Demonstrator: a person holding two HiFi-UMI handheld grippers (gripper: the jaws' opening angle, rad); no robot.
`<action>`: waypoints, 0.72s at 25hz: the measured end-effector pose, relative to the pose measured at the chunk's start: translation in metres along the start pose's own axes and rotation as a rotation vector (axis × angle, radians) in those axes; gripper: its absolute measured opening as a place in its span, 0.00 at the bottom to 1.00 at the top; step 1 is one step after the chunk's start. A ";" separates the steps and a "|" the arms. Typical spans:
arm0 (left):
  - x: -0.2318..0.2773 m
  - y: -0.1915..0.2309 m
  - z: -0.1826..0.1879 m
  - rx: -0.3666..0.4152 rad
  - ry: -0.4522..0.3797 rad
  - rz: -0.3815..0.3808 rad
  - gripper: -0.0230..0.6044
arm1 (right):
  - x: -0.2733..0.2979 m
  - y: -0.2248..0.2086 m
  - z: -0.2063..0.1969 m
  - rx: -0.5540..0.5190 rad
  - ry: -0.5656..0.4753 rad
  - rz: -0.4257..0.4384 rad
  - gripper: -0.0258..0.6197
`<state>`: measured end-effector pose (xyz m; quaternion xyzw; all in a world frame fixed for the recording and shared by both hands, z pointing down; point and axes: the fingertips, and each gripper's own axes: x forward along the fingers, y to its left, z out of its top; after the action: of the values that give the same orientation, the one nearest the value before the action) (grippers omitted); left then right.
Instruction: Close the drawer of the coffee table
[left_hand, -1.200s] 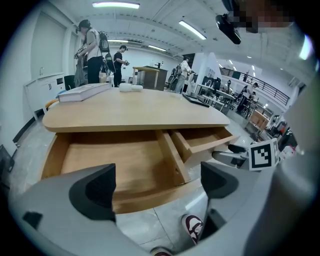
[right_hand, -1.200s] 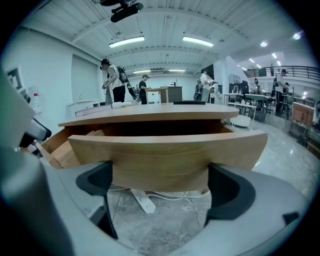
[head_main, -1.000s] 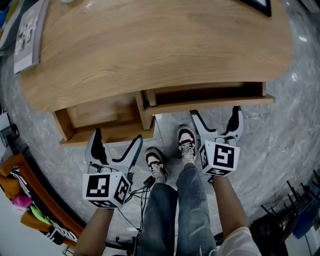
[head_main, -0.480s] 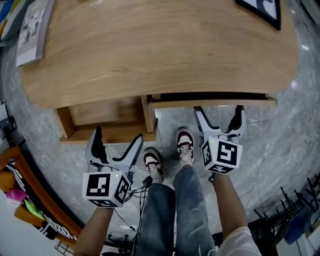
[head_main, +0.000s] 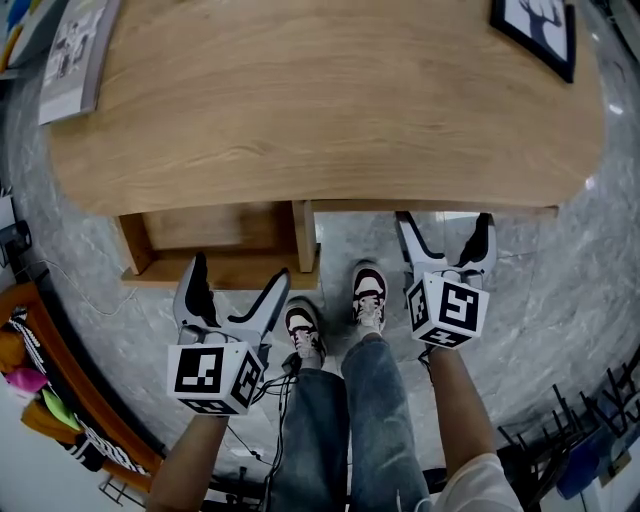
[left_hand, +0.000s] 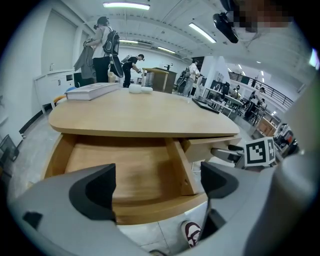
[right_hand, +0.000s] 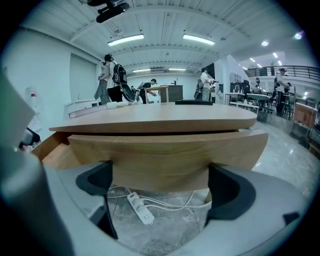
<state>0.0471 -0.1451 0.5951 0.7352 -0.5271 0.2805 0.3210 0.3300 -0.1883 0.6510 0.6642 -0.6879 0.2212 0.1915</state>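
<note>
While the wide-open right gripper (head_main: 444, 218) touches the right drawer front (right_hand: 165, 155), the left drawer (head_main: 210, 228) stands open. The left gripper (head_main: 238, 266) hangs wide, empty

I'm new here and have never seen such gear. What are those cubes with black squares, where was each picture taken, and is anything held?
There is no robot: a person stands at a coffee table with a two-jaw gripper in each hand; the marked cubes are part of the grippers. The head view looks down from a camera on the person's head, so their shoes show. The other two views come from cameras riding on the grippers. The left gripper, jaws apart and empty, faces the open left drawer. The right gripper, jaws apart, is at the front of the right drawer, which is almost in. A book and a framed picture lie on the table.
</note>
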 end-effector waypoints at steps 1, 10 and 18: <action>0.000 0.001 0.001 -0.002 0.000 0.002 0.88 | 0.002 0.000 0.001 0.000 0.000 0.001 0.95; 0.004 0.002 0.008 -0.022 -0.008 0.017 0.88 | 0.016 -0.002 0.012 0.001 -0.005 0.000 0.95; 0.008 0.004 0.010 -0.041 -0.004 0.034 0.88 | 0.027 -0.003 0.019 0.001 -0.022 0.001 0.95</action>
<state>0.0462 -0.1584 0.5952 0.7202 -0.5457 0.2735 0.3299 0.3323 -0.2212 0.6504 0.6664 -0.6901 0.2143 0.1837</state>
